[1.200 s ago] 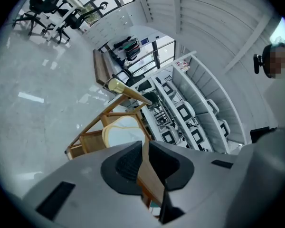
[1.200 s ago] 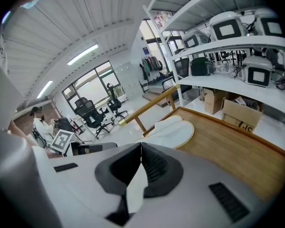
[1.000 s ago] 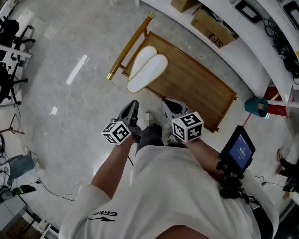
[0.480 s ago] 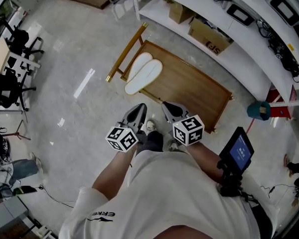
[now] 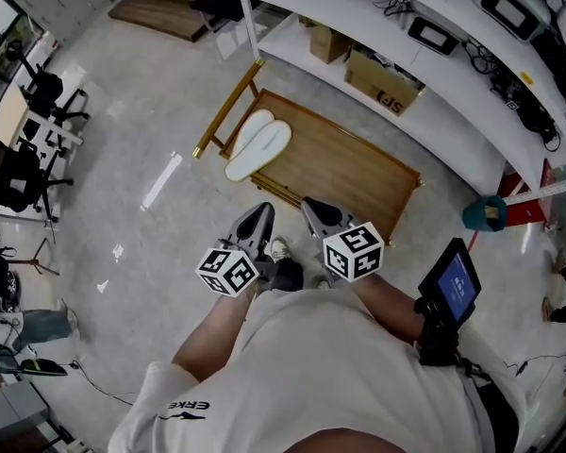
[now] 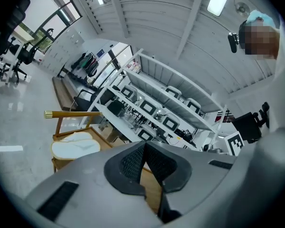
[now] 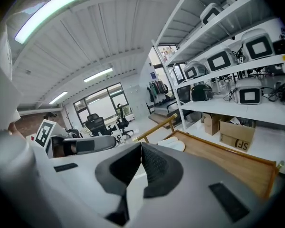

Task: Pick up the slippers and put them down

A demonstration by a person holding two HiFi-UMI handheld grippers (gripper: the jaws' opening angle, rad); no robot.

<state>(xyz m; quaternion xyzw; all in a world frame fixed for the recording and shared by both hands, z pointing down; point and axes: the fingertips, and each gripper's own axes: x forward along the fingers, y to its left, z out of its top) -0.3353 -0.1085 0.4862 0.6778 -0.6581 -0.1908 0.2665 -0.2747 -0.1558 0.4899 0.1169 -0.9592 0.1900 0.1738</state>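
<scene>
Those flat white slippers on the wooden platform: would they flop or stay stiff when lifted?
The flat white slippers look thin, so each would probably droop when pinched at one end, and they likely weigh little. Lying flat on the wooden platform, they should slide rather than roll if pushed.

Bright, even indoor light — crisp in the middle, bent at the rims.
White glare off the ceiling tubes (image 7: 50, 8); the floor (image 5: 160, 179) mirrors it in streaks. Shadows faint. Both gripper views bulge fisheye — corners go black, near surfaces soft.
</scene>
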